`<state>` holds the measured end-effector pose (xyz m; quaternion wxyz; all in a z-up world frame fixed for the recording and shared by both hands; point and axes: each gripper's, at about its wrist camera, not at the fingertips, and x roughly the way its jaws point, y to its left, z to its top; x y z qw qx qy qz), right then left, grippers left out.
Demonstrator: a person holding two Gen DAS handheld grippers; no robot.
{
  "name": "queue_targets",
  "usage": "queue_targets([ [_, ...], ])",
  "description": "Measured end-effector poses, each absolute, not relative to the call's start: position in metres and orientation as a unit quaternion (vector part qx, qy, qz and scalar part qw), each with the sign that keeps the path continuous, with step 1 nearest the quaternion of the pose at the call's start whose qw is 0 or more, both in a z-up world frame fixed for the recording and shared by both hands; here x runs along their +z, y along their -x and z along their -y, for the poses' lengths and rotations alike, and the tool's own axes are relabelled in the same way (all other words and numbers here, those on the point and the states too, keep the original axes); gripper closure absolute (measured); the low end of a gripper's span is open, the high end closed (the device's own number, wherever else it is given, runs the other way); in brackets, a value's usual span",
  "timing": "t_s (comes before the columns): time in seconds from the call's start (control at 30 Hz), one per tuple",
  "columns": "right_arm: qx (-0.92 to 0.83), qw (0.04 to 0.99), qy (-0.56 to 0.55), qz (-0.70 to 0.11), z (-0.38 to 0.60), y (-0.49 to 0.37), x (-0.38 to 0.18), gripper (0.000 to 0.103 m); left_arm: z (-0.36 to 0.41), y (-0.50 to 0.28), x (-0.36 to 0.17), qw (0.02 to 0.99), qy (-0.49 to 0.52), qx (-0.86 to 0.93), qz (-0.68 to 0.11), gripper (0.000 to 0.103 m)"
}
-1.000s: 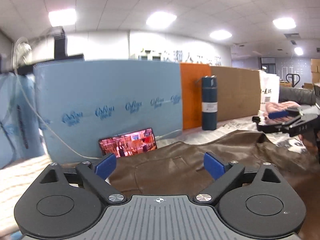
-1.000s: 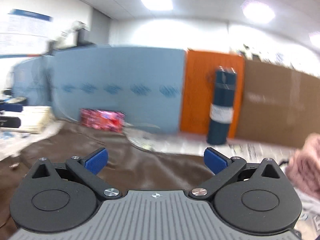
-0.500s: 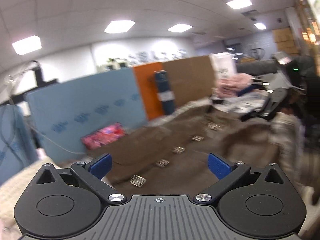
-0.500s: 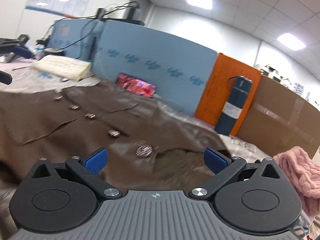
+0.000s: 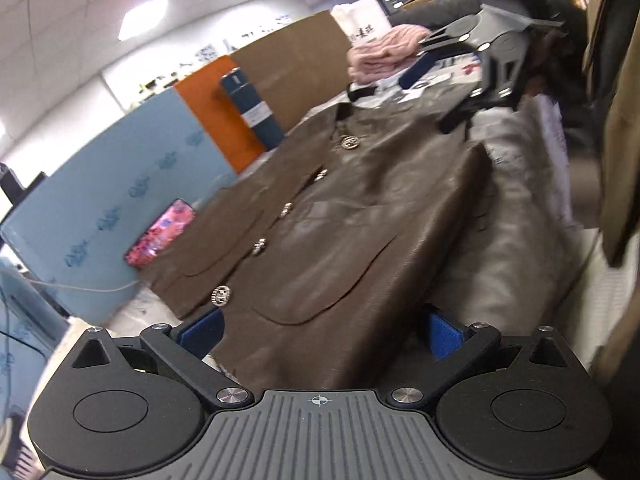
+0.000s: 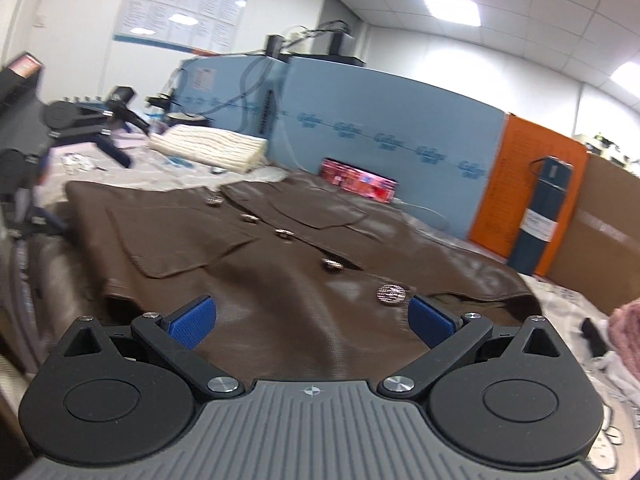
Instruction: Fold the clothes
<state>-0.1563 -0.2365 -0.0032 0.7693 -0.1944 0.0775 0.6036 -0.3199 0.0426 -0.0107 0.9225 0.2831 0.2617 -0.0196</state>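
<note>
Jacket (image 5: 360, 216) lies flat, buttoned, on the tabletop (image 6: 132, 168). I hold left tongs (image 5: 320, 330) and right tongs (image 6: 310, 320) released, grasping nothing. Risk: slick leather slipping, skewing the fold.

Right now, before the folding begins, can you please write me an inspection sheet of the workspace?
Surface: table under a pale printed cover.
Job's things: brown jacket spread flat, front up, metal buttons in a row, pockets showing.
Clutter: pink knit garment, white knit garment, phone with lit screen leaning on the blue board, dark blue bottle upright.
Grippers: left gripper open at the jacket's hem; right gripper open at the collar end; neither holds anything.
Cables: white cable running from the phone.
Surroundings: blue foam board, orange panel, cardboard, wall poster, ceiling lights.
</note>
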Motion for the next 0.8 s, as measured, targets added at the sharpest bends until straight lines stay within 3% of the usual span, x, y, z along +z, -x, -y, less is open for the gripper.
queue_targets([
  [0.33,0.715,0.663,0.213,-0.068,0.22,0.191,-0.013,0.0,-0.07,0.316,-0.002,0.965,-0.174,0.012,-0.196,0.0],
  [0.63,0.647,0.722,0.244,-0.025,0.158,0.204,-0.006,0.0,-0.07,0.322,-0.004,0.964,-0.174,-0.013,-0.201,0.0],
  [0.8,0.645,0.735,0.201,-0.059,0.148,0.182,0.004,0.001,-0.068,0.326,-0.004,0.961,-0.186,-0.032,-0.204,0.0],
])
